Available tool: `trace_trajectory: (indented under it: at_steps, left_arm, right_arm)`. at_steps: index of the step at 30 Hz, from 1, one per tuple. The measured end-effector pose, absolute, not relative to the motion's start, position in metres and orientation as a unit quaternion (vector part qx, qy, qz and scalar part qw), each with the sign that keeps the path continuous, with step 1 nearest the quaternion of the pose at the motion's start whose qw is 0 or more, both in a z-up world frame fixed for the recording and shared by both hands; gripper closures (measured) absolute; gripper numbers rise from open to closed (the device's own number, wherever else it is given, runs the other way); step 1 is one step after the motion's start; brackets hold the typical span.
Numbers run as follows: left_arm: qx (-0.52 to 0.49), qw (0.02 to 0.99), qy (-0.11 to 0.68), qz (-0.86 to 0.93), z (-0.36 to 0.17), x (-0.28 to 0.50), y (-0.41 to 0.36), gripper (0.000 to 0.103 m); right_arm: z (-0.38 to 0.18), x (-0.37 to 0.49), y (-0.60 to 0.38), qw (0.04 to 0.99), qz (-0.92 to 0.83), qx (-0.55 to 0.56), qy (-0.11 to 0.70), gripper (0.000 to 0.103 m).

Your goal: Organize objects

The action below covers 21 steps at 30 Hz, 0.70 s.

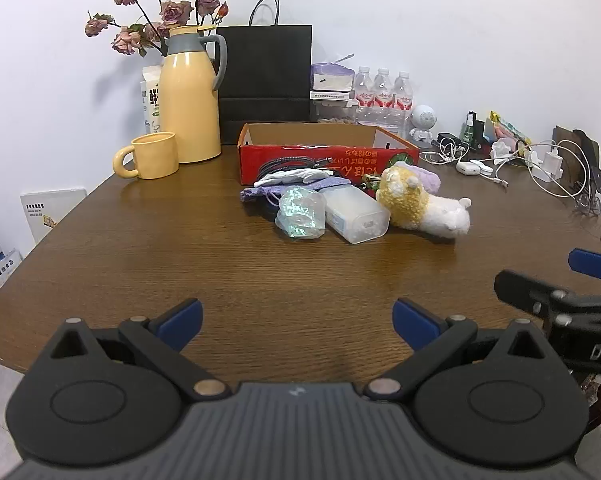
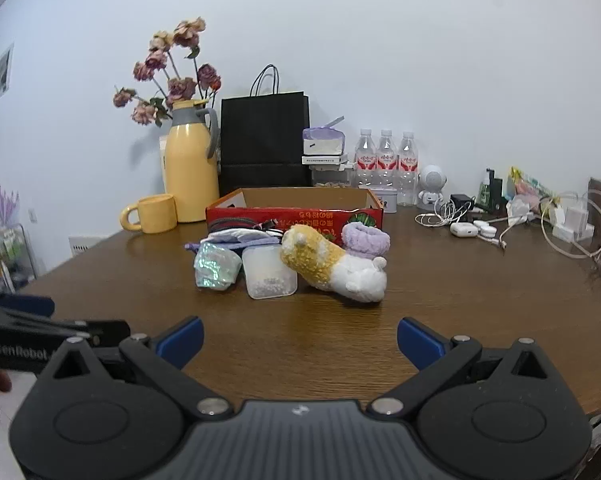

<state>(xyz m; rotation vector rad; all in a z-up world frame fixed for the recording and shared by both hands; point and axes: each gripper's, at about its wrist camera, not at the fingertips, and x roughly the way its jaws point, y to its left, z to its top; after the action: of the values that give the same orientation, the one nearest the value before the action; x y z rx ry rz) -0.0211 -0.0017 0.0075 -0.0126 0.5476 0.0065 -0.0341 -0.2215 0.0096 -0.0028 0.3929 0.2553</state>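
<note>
Both grippers, the left gripper [image 1: 296, 322] and the right gripper [image 2: 300, 340], hover tilted down over the near table [image 1: 140, 248], jaws apart and empty; the plush toy [image 2: 332, 266], plastic box [image 2: 269, 274] and red carton [image 2: 296, 210] lie farther off.

Bare table [image 2: 300, 320] ahead, clutter [image 2: 260, 268] beyond

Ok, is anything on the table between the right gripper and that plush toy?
Nothing visible. Bare table runs from the open right gripper to the plush toy. The clear plastic container lies beside the toy on its left, touching or nearly so, not in front. The red box sits behind the pile.
</note>
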Motion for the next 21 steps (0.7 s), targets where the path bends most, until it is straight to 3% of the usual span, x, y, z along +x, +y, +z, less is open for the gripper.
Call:
trace_trajectory:
  at_steps: [10, 21]
  left_arm:
    - [-0.005, 0.963, 0.27, 0.003, 0.006, -0.022, -0.003, 0.0]
    - [0.006, 0.963, 0.271, 0.01, 0.006, -0.022, -0.005, 0.0]
  right_arm:
    - [0.006, -0.033, -0.227, 0.972, 0.147, 0.026, 0.181, 0.0]
    - [-0.005, -0.026, -0.216, 0.962, 0.131, -0.012, 0.238, 0.0]
